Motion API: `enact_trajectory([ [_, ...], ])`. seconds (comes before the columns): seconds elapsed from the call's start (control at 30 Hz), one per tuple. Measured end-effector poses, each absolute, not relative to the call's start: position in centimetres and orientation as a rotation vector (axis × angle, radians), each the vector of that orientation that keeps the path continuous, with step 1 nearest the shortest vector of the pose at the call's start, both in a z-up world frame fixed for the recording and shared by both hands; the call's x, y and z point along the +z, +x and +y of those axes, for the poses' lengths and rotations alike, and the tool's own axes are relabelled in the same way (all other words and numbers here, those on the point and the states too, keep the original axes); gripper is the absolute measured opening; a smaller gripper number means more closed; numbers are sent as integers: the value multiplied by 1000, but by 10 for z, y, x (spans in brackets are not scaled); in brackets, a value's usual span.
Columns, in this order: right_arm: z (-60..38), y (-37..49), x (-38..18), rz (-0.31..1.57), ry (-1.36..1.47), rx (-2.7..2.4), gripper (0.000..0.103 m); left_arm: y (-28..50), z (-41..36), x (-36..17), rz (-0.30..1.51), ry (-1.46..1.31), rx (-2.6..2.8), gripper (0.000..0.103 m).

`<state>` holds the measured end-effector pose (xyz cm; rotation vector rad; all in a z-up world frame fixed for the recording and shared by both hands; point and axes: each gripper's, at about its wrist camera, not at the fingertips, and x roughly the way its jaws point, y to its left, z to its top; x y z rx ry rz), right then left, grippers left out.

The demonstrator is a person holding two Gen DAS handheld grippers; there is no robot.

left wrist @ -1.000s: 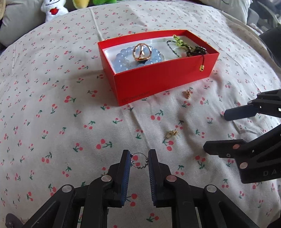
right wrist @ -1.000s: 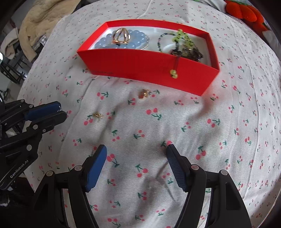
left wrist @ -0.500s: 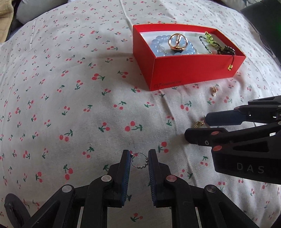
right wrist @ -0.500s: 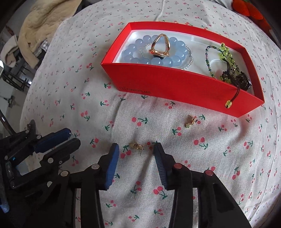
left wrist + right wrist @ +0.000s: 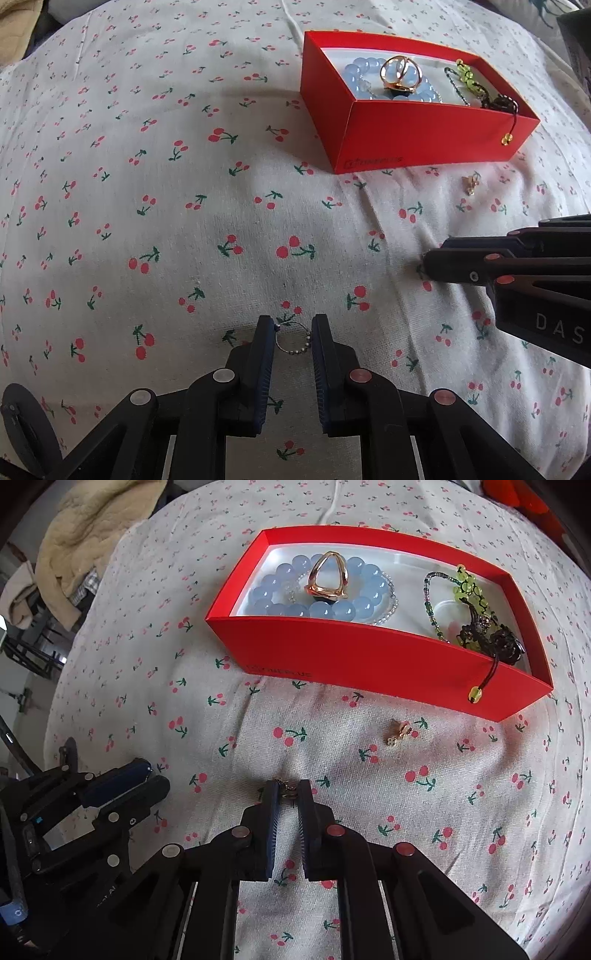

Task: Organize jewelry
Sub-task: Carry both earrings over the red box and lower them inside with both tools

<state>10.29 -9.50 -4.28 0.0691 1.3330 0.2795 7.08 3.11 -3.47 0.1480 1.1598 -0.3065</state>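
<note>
My left gripper (image 5: 293, 334) is shut on a small beaded wire ring (image 5: 293, 350), held at its tips just above the cherry-print sheet. The jaws of my right gripper (image 5: 287, 792) are closing, and a small gold earring (image 5: 286, 789) is pinched between its tips on the sheet. A second gold earring (image 5: 399, 732) lies loose in front of the red box (image 5: 369, 661). Inside the box are a blue bead bracelet (image 5: 314, 609), a gold ring (image 5: 328, 578) and a green beaded necklace (image 5: 469, 590). The right gripper's fingers (image 5: 443, 262) show at the right of the left wrist view.
The cherry-print sheet (image 5: 184, 221) covers a soft, rounded bed. A beige blanket (image 5: 85, 535) is heaped beyond its far left edge. A dark cord with a yellow bead (image 5: 474, 694) hangs over the box's front wall. The left gripper (image 5: 147, 775) sits low left in the right wrist view.
My right gripper moved over to the near gold earring and its wide jaws narrowed onto it. The left gripper kept its hold on the beaded ring and drifted a little leftward.
</note>
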Motion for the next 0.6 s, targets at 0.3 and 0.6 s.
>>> enact_trajectory([
  [0.3,-118,95,-20,1296,146,297,11,76,27,-16,1113,78,-314,15],
  [0.6,-153,98,8,1224,224,267,11,86,13,10,1025,12,-331,15],
])
